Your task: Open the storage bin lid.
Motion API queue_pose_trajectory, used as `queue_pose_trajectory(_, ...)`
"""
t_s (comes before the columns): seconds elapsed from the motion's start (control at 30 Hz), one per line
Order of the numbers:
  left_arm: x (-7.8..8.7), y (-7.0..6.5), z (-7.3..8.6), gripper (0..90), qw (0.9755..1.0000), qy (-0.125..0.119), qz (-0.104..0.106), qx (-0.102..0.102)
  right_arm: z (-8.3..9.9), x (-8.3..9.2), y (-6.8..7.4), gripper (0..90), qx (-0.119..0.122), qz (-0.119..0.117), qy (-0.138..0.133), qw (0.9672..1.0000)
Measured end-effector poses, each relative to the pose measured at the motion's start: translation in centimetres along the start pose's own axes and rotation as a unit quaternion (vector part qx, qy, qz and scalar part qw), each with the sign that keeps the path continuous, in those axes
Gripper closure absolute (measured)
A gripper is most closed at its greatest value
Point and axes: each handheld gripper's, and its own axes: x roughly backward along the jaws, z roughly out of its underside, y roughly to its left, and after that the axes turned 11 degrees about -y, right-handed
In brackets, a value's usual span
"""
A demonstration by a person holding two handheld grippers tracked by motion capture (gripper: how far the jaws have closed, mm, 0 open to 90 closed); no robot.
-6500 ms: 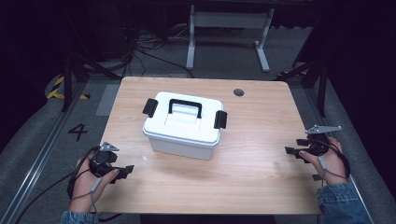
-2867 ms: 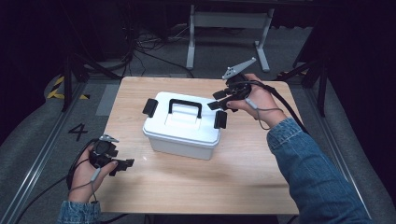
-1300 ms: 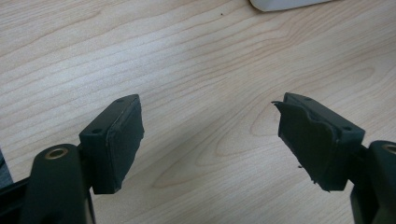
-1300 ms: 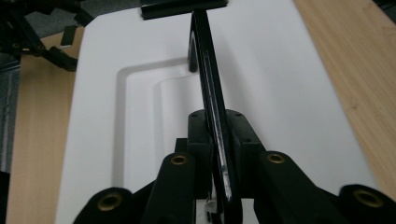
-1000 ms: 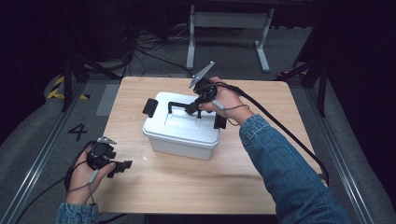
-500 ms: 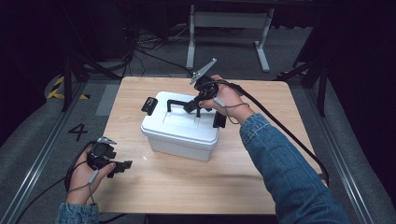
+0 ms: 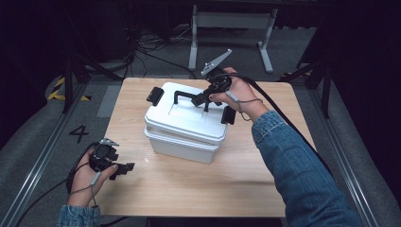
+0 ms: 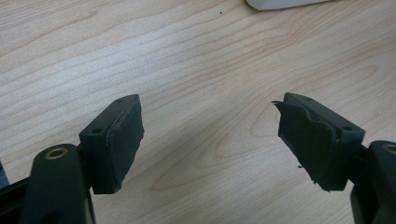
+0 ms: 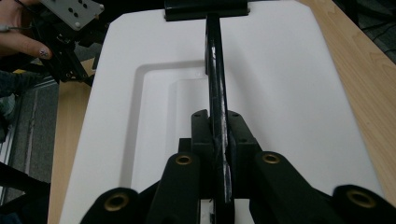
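The right gripper (image 7: pixel 204 98) is clamped on the black handle (image 9: pixel 215 88) of the lid (image 7: pixel 189 111); in the right gripper view its two pads press the thin bar from either side, with the bar running straight toward twelve o'clock to the hinge block at the lid's far edge. The handle stands raised above the lid, and the lid appears lifted and sitting slightly askew over the white box (image 7: pixel 182 146), a dark seam showing between the two along the front, so I judge the opening to be just under way: the grip is made and the lid is freed, while carrying it clear and setting it down is left to do. The box sits near the middle of the wooden table (image 7: pixel 265 179), a little toward twelve o'clock. It is a plain white rectangular tub with rounded corners; the lid has a shallow recessed panel under the handle and black latches at its ten o'clock and four o'clock ends, both looking swung loose. At about seven o'clock from the box, well apart from it, the left gripper (image 8: pixel 210 135) rests on the bare wood with its jaws spread wide and nothing between them.
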Motion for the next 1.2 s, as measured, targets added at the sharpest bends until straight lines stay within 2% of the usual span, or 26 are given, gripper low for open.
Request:
queue_pose_trajectory(0.23,-0.2,0.0,-0.1,23.1,1.0,0.002,0.001,0.0,-0.5,2.1,0.2,84.7,0.005,0.015,-0.004,0.9999)
queue_pose_trajectory(0.63,-0.1,0.0,-0.1,23.1,1.0,0.003,0.003,0.001,-0.6,5.0,0.5,84.6,0.008,0.026,-0.014,0.9995)
queue_pose_trajectory(1.2,-0.5,-0.2,-0.2,23.0,0.9999,0.01,0.002,-0.004,3.0,11.5,-0.8,84.6,-0.016,0.075,-0.03,0.9966)
